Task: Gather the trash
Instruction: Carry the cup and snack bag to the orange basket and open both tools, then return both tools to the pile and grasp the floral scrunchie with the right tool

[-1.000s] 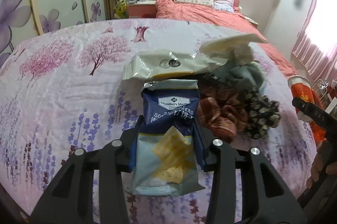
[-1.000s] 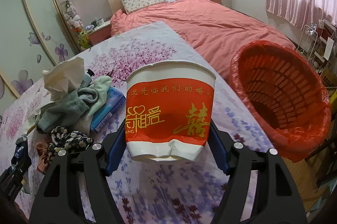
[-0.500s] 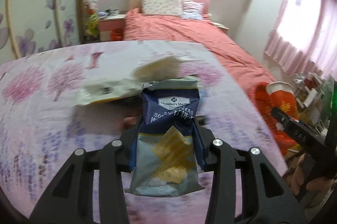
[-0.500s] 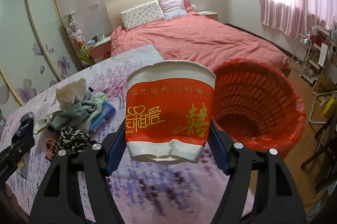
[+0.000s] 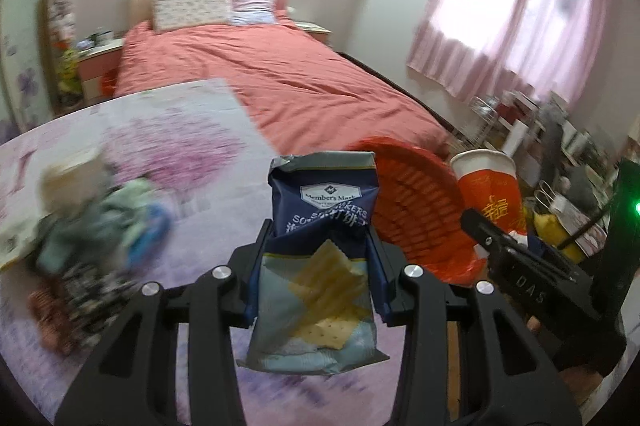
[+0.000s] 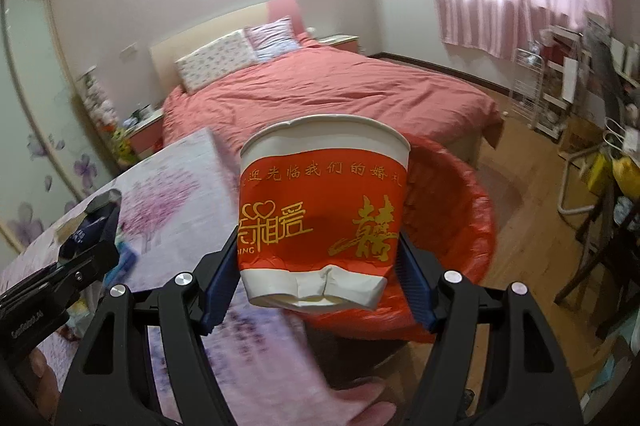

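Got two bits of trash picked up but nothing dropped yet: cracker bag (image 5: 320, 262) clamped in the left gripper (image 5: 316, 278), paper cup (image 6: 324, 214) squeezed in the right gripper (image 6: 320, 278). Held both angled down near the red bin (image 6: 456, 209), cup right above it, bag beside its rim.

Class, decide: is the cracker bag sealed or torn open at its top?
Torn open: the cracker bag shows a ragged, gaping top edge above its label; its contents cannot be seen.
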A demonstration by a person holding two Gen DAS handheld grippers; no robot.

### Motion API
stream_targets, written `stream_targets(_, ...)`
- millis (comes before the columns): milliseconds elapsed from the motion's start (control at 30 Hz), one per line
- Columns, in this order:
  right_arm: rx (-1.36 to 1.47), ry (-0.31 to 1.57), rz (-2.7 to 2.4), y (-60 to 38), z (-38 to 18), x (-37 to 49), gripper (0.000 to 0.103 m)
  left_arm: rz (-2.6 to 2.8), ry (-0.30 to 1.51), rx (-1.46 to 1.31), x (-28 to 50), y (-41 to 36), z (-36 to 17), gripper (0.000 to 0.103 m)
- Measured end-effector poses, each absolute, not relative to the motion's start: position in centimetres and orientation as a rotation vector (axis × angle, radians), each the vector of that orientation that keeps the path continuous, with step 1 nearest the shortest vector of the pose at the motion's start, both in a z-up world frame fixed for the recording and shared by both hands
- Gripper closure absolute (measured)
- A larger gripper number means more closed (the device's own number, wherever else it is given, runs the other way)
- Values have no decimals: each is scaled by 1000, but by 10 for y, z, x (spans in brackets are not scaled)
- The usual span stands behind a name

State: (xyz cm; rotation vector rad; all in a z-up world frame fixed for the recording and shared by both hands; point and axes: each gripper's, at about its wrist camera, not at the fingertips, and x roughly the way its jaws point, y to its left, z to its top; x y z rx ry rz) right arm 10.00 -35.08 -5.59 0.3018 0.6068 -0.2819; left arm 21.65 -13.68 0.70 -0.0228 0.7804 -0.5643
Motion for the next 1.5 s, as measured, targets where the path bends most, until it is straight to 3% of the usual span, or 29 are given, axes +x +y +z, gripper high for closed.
stream_targets(633, 441, 541, -349, -413, -74, 110, 33, -747, 838, 91, 281, -274, -44, 61)
stream_targets(733, 467, 535, -335, -421, -75, 114, 32, -735, 857, 104, 288, -280, -53, 56)
stream_targets(833, 483, 544, -329, -427, -77, 119, 28, -704, 868, 117, 292, -279, -60, 40)
stream_targets(867, 488, 547, -329, -429, -77, 119, 21, -693, 871, 119, 292, -275, -62, 36)
stream_targets(1067, 504, 548, -346, -429, -75, 109, 19, -618, 895, 126, 298, -250, -67, 34)
stream_targets(1267, 462, 562, -357, -416, -62, 104, 19, -529, 845, 112, 286, -208, -50, 23)
stream_targets(1500, 370, 571, -295, -374, -45, 103, 22, -441, 789, 128, 258, -155, -29, 22)
